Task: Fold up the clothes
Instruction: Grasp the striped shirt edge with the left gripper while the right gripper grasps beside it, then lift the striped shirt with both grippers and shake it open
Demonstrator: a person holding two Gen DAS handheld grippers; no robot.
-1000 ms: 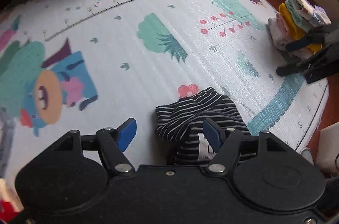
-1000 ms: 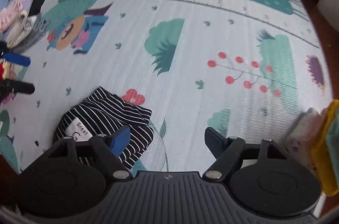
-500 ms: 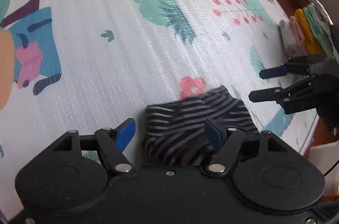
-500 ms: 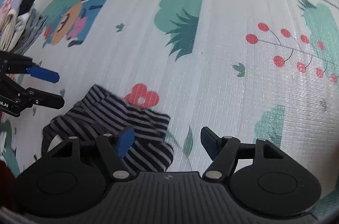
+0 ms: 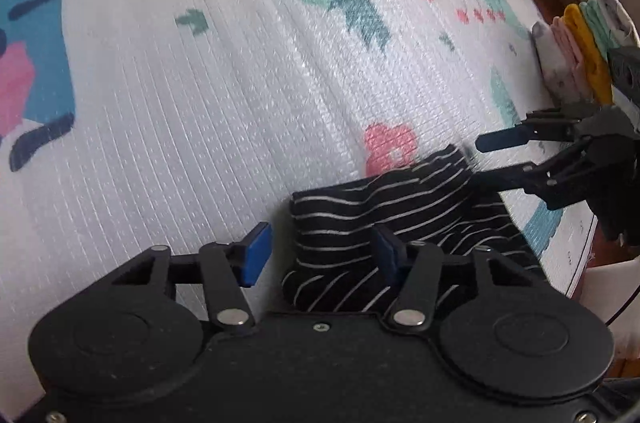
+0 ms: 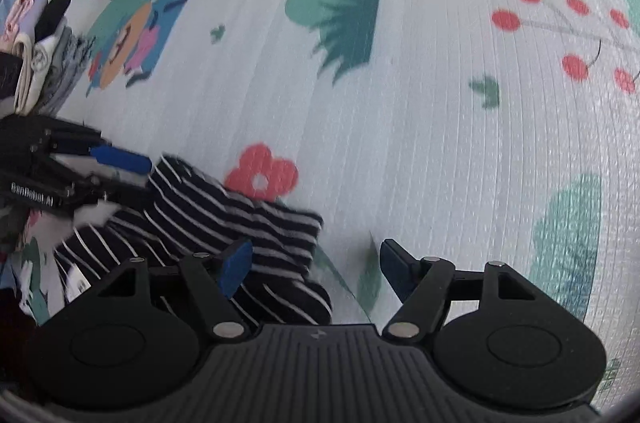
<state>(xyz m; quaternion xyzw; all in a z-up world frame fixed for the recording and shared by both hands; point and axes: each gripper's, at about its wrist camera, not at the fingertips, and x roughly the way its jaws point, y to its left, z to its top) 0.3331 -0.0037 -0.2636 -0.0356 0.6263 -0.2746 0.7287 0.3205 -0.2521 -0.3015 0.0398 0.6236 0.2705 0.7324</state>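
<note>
Both grippers hang wide open, gripping nothing. Nearest me, the left gripper straddles the left end of the black-and-white striped garment: its right pad rests over the cloth, its left pad over bare play mat. From the other wrist, the right gripper sits at the opposite end, its left pad above the stripes and its right pad clear of them over the mat.

I judge the garment already bunched into a rough fold, its long axis running side to side between my two tools, slightly skewed so the right end lies farther out toward the pink flower print. Each tool is about equally close to its own end, so neither hand has an advantage; the coming pinch turns on each jaw closing across that axis at its own end.

Farther out, a stack of folded clothes stands at the mat's right edge, and another pile of folded laundry sits far left.
</note>
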